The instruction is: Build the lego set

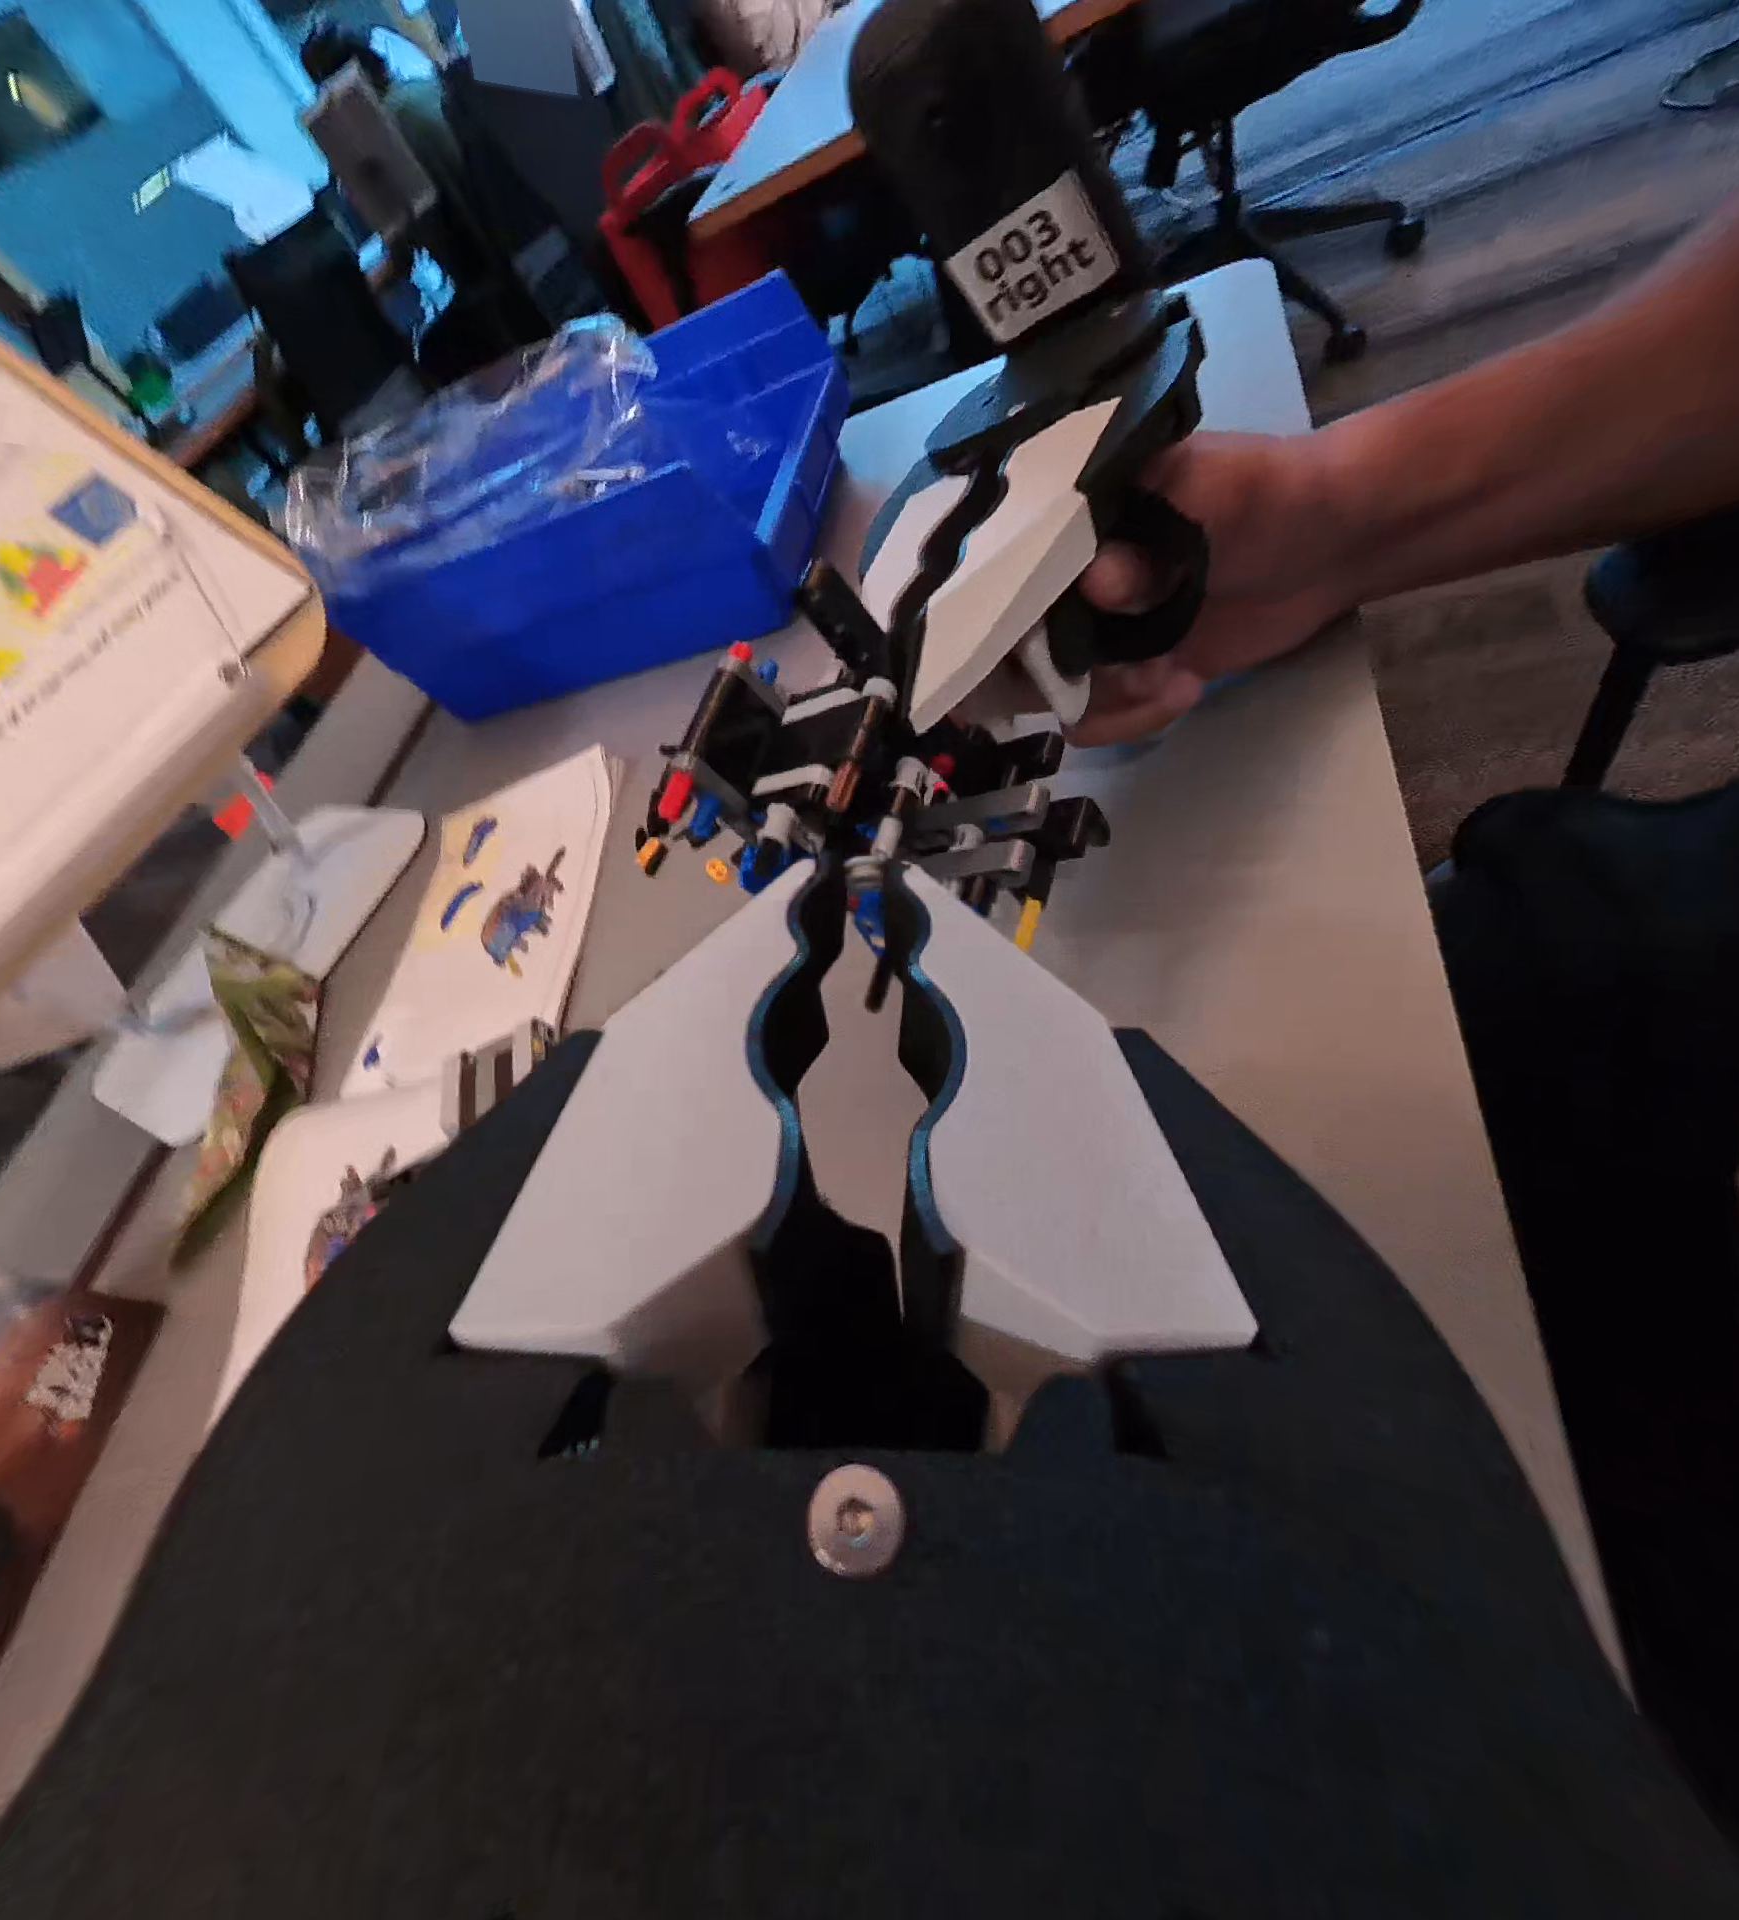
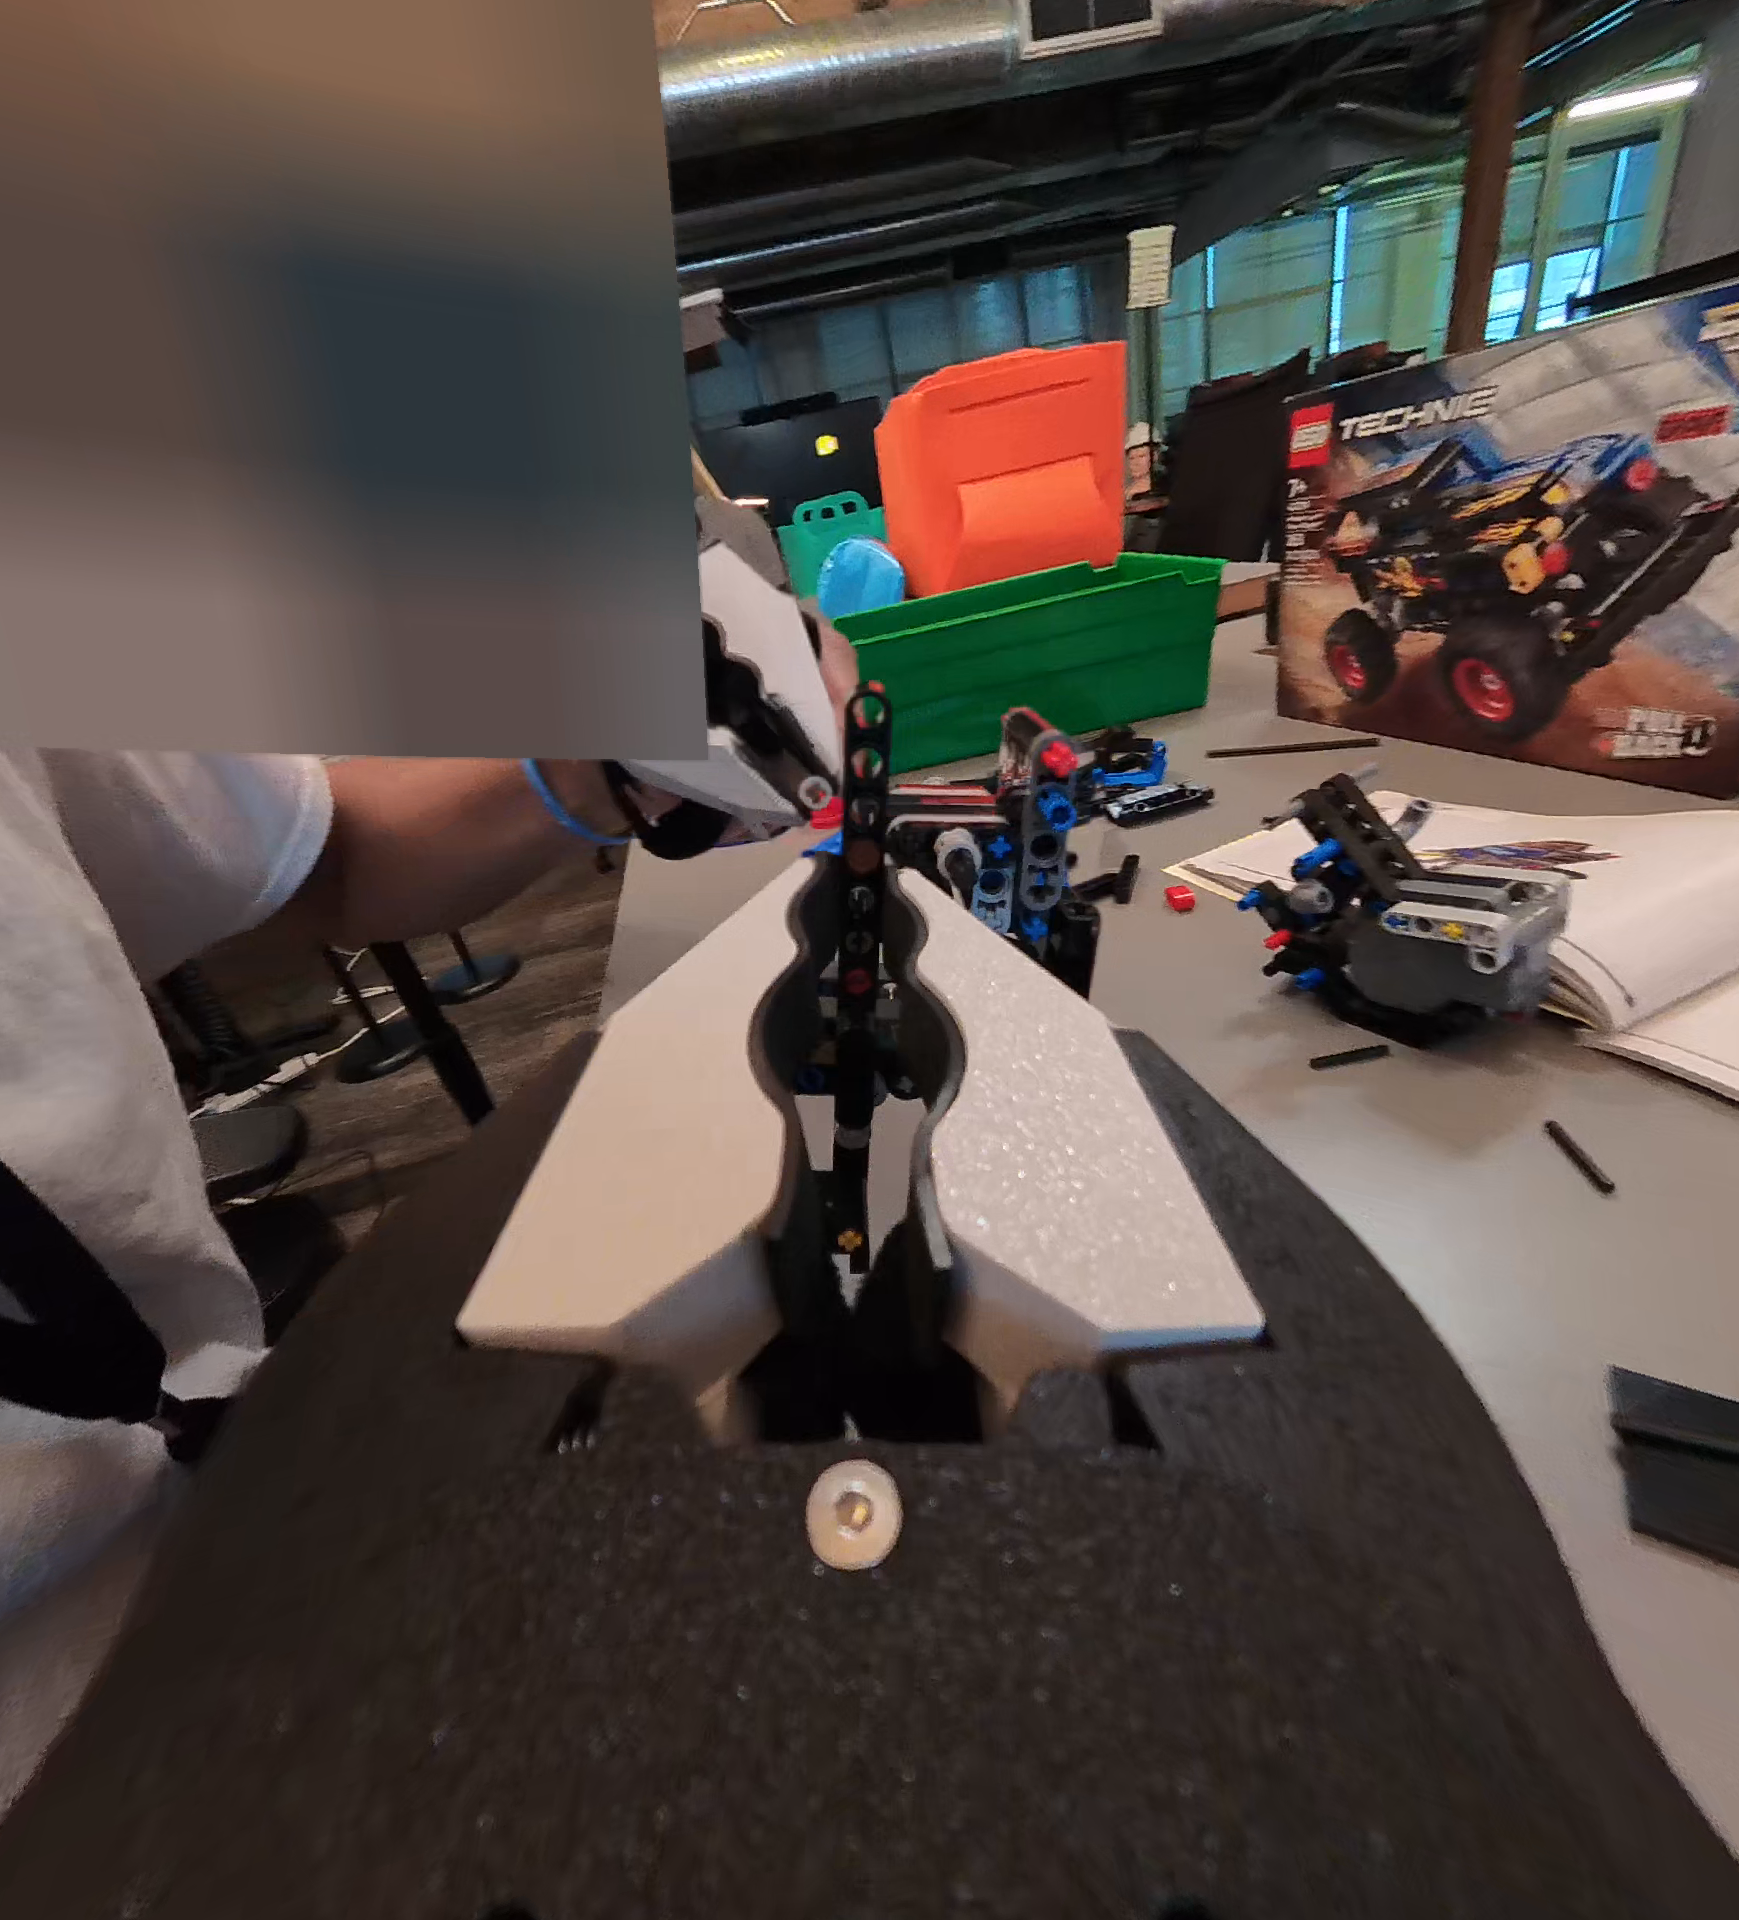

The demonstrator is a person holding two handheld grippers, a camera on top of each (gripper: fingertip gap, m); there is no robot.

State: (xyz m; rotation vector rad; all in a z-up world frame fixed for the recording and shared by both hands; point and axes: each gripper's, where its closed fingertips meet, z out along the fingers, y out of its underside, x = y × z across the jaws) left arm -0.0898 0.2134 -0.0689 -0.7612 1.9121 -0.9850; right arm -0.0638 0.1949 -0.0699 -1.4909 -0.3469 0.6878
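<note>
A black, grey and blue lego assembly (image 1: 792, 758) is held between both grippers over the grey table (image 1: 1260, 935). My left gripper (image 1: 863, 878) is shut on a small grey and blue axle end at its near side. My right gripper (image 1: 901, 696) comes down from above, held by a hand. In the right wrist view my right gripper (image 2: 860, 883) is shut on the assembly's long black holed beam (image 2: 867, 748), which stands upright between the fingers. The left gripper (image 2: 808, 795) touches the assembly (image 2: 1021, 852) from the far left. I cannot tell whether the assembly rests on the table.
A second grey and black sub-assembly (image 2: 1416, 935) sits on the open instruction booklet (image 2: 1727, 935). The set's box (image 2: 1551, 540) and a green bin (image 2: 1031, 644) stand behind. Loose black axles (image 2: 1577, 1153) and a red piece (image 2: 1179, 899) lie on the table. A blue bin (image 1: 616, 520) stands at the far left. One gripper's finger ends stand about 4 centimetres off the other's.
</note>
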